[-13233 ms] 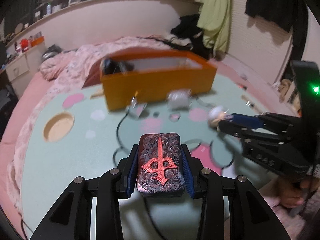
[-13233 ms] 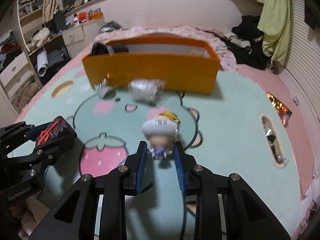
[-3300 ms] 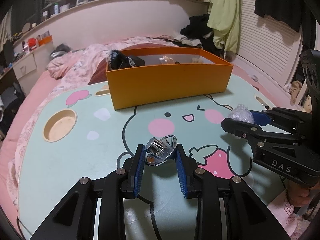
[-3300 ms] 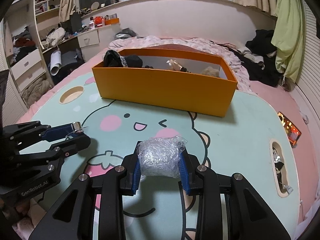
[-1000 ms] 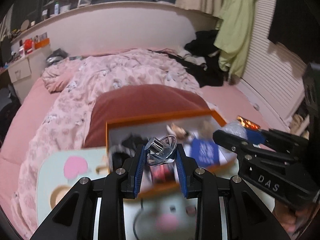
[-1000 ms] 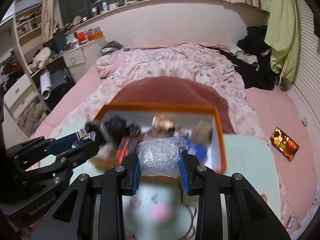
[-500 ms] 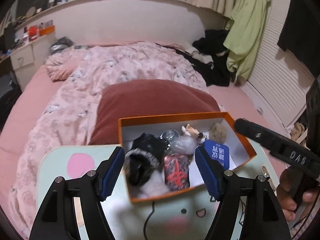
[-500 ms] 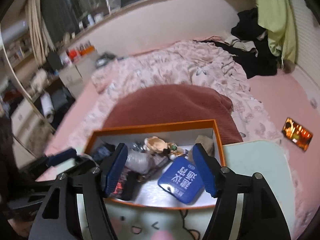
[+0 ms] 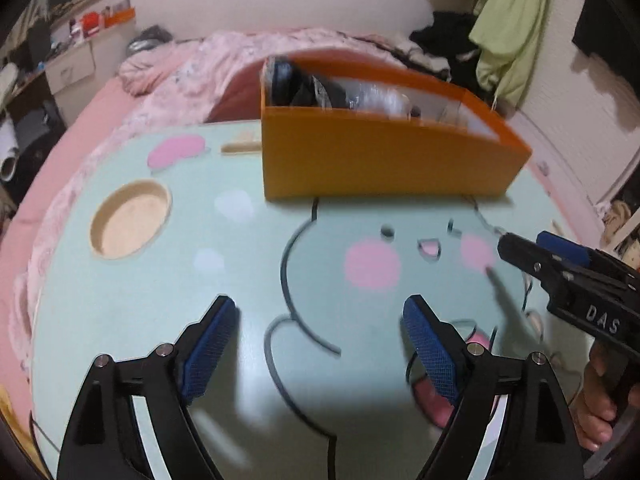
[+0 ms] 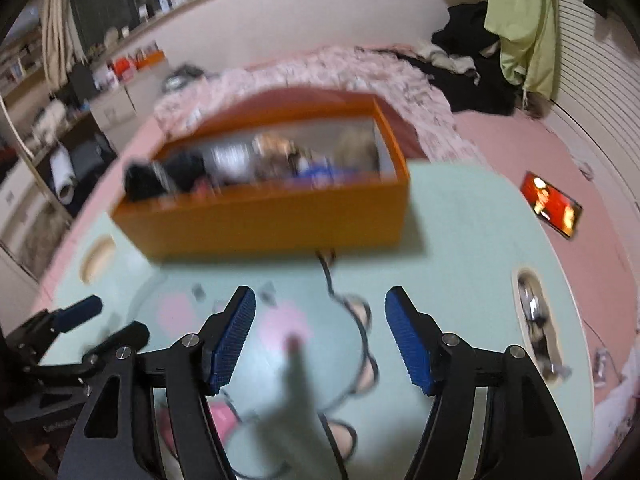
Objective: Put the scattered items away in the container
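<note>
The orange box (image 9: 380, 160) stands at the far side of the mint table (image 9: 120, 300) and holds several items: a black furry thing, a crinkled plastic bundle (image 9: 376, 98) and a blue packet (image 10: 320, 172), all blurred. My left gripper (image 9: 318, 344) hangs above the table's cartoon print, well short of the box, its jaws still opening with nothing between them. My right gripper (image 10: 320, 336) is open and empty too, over the table in front of the box. Each gripper shows in the other's view, the right gripper (image 9: 560, 264) at the right edge, the left gripper (image 10: 72, 332) at the left.
A round wooden recess (image 9: 130, 220) lies in the table at the left, an oval recess (image 10: 532, 300) with small objects at the right. A phone with a lit screen (image 10: 554, 204) lies on the pink bed beyond. A hand (image 9: 600, 408) holds the right gripper's handle.
Both grippers have pulled back from above the box and sunk toward the table, so the box now sits farther off. The left jaws stand wider than half a second ago.
</note>
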`<move>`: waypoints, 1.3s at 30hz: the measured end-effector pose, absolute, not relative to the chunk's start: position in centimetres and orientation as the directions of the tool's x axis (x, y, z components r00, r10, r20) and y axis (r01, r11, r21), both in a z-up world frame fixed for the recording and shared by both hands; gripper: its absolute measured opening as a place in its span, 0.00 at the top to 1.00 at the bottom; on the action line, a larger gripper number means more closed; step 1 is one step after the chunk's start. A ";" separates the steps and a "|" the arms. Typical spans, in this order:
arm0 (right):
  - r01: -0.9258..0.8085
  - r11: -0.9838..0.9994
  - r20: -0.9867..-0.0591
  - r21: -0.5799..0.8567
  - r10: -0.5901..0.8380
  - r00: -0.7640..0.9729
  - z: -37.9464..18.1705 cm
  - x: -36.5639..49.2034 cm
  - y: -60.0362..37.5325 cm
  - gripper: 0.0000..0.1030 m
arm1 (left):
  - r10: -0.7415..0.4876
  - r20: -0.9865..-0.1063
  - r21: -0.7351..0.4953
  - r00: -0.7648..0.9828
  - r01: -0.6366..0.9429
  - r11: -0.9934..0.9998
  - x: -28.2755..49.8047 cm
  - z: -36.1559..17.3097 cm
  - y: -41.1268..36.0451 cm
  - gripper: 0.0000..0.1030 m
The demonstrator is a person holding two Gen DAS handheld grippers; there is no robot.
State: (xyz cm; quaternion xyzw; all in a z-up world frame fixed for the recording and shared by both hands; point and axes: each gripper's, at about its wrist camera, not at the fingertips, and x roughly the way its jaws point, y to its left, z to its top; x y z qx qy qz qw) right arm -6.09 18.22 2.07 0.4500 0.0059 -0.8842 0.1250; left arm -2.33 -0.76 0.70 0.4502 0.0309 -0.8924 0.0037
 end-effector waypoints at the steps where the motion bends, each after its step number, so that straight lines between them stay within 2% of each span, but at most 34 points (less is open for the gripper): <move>1: 0.231 -0.968 -0.806 0.095 -0.211 -0.553 1.6 -5.7 18.3 0.34 | -0.016 -0.803 -0.008 -0.596 0.038 -0.999 -2.1 0.5 -0.4 0.11; 3: 0.241 -0.967 -0.815 0.078 -0.201 -0.543 0.9 -5.0 18.3 0.33 | -0.058 -0.808 0.049 -0.586 0.031 -0.998 -2.0 -0.1 0.2 0.00; 4: 0.251 -0.966 -0.819 0.064 -0.195 -0.540 0.5 -4.7 18.1 0.31 | -0.049 -0.808 0.042 -0.587 0.026 -0.999 -2.0 -0.3 0.3 0.00; 5: 0.258 -0.965 -0.817 0.041 -0.181 -0.548 0.1 -4.5 17.8 0.17 | -0.034 -0.811 0.024 -0.584 0.025 -0.999 -2.1 -0.4 0.2 0.00; 6: 0.260 -0.966 -0.818 0.008 -0.156 -0.553 -0.2 -4.4 17.5 0.08 | -0.029 -0.812 0.013 -0.584 0.030 -0.999 -2.1 -0.5 -0.1 0.00; 8: 0.263 -0.965 -0.825 -0.007 -0.143 -0.546 -0.4 -4.6 17.2 0.01 | -0.030 -0.808 0.007 -0.588 0.041 -0.999 -2.0 -0.6 -0.3 0.00; 39: 0.248 -0.969 -0.813 0.003 -0.147 -0.563 -1.0 -4.9 17.7 0.00 | -0.034 -0.801 0.007 -0.597 0.047 -0.999 -2.4 -0.5 -0.4 0.00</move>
